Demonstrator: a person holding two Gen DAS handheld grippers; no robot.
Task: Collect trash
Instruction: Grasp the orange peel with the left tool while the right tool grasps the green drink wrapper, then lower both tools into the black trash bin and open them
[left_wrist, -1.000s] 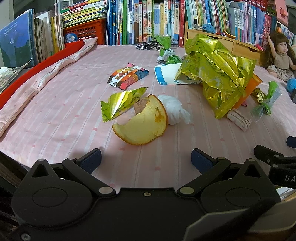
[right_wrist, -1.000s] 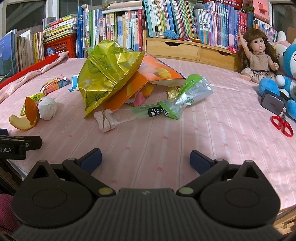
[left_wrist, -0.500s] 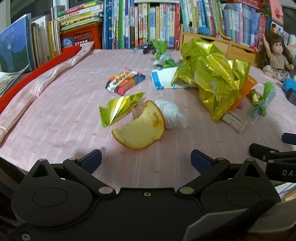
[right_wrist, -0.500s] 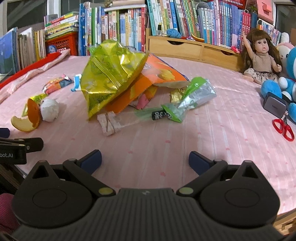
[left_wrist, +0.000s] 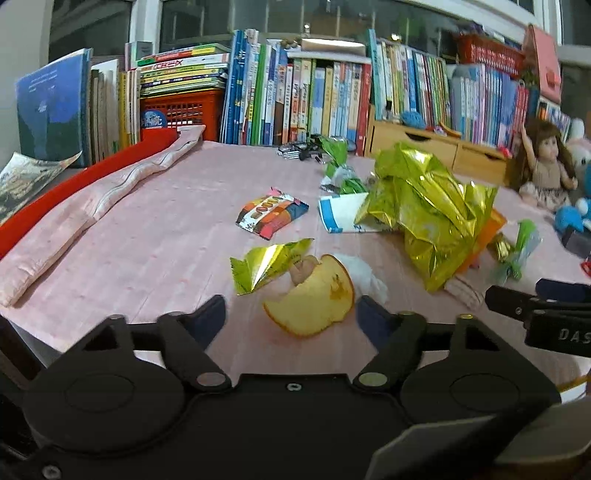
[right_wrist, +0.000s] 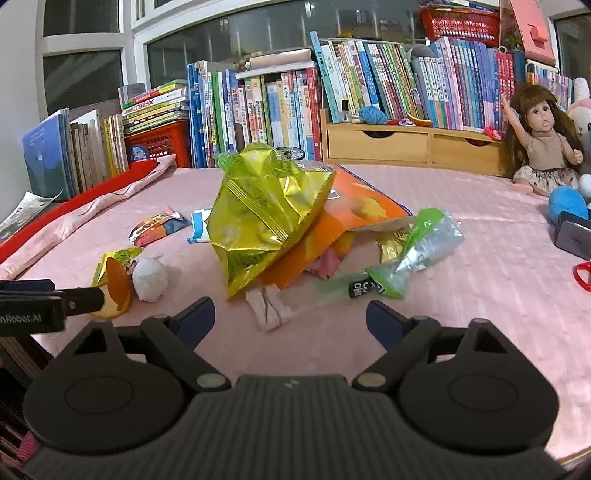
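Trash lies on the pink bedspread (left_wrist: 155, 258). An orange peel (left_wrist: 314, 302) rests between the tips of my left gripper (left_wrist: 290, 314), whose jaws are closing without touching it. Behind the peel are a white tissue ball (left_wrist: 369, 275) and a small gold wrapper (left_wrist: 266, 266). A crumpled gold chip bag (right_wrist: 266, 210) leans on an orange bag (right_wrist: 362, 206). My right gripper (right_wrist: 290, 315) hovers with its jaws closing around a pale twisted wrapper (right_wrist: 269, 306), pads clear of it. A green-silver wrapper (right_wrist: 417, 243) lies to the right.
A colourful snack packet (left_wrist: 269, 214) and a blue-white carton (left_wrist: 340, 214) lie further back. Books (right_wrist: 258, 110), a wooden drawer unit (right_wrist: 406, 144), a doll (right_wrist: 539, 147), red scissors (right_wrist: 583, 275) and a folded pink cloth (left_wrist: 92, 206) ring the bed.
Both pairs of jaws have narrowed, the left far more. The left gripper has come forward and tilted up, so the peel now sits low between its fingertips.
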